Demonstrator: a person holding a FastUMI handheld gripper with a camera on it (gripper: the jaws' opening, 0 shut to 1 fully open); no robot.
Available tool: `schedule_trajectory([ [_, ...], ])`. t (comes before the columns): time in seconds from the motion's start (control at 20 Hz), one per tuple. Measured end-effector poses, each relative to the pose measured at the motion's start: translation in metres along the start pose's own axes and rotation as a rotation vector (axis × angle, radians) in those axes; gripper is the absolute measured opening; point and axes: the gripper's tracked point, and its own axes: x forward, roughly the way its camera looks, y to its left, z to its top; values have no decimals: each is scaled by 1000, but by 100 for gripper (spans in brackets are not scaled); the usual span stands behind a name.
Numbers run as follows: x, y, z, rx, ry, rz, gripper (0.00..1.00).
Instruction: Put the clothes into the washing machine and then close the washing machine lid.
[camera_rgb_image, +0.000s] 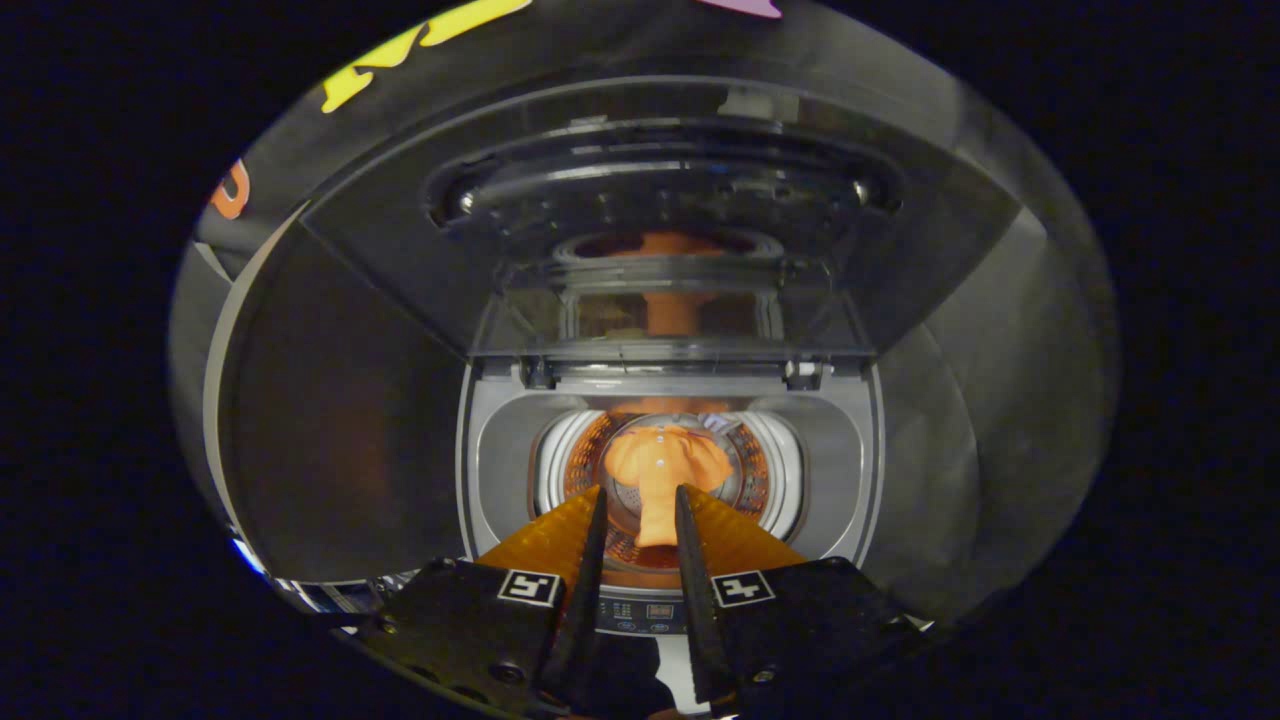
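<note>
I look down into a top-loading washing machine (500, 450) whose transparent lid (660, 190) stands raised at the back. My gripper (640, 492) hovers over the drum opening (780, 470). An orange garment (665, 462) is pinched between the two fingers. A narrow strip of it runs back between them, and the rest spreads out just ahead of the tips, hanging above the perforated drum. The raised lid shows an orange reflection of the cloth.
The machine's control panel (640, 612) lies at the near edge, under the fingers. Grey curved walls (330, 420) close in on both sides of the machine. The lid's hinges (800, 375) sit at the back of the opening.
</note>
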Motion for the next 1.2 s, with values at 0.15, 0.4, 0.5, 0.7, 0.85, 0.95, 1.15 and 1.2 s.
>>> schedule_trajectory([
  [0.15,-20,8,15,-28,-43,0,44],
  [0.4,-75,35,47,-109,-155,89,45],
  [0.5,-97,35,71,-150,-245,52,44],
  [0.7,-132,38,117,-172,-351,5,44],
  [0.85,-136,45,145,-148,-394,12,44],
  [0.95,-136,43,159,-149,-394,-12,44],
  [1.15,-122,48,185,-129,-385,-28,45],
  [1.2,-113,45,187,-111,-366,-38,47],
])
